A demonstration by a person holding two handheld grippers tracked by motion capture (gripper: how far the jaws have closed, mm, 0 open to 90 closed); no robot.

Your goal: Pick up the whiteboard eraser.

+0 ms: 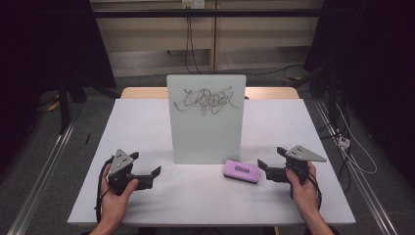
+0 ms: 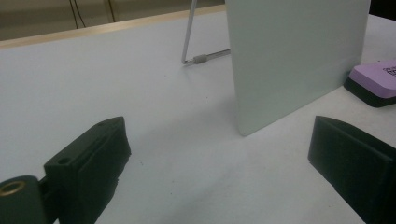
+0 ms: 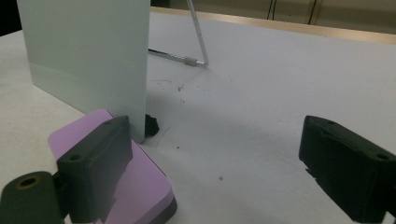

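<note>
**Whiteboard stands scribbled at mid-table, eraser at its foot, both grippers wide**

Whiteboard stands upright near the middle of the white table, its face toward the person and a black scribble across its upper part. From the gripper views, a thin metal stand props it from behind, the wire foot resting on the tabletop.

A purple eraser with a dark base lies flat just in front of the board's lower right corner, close to it; the right gripper view shows its near end beside the board's edge.

The left gripper sits low over the table at the front left, held in the left hand, jaws spread wide with nothing between them, pointing toward the board's lower left corner. The right gripper, held in the right hand, has its jaws wide apart and empty too, tips just right of the eraser. Cables trail on the floor beyond the table's right side.
</note>
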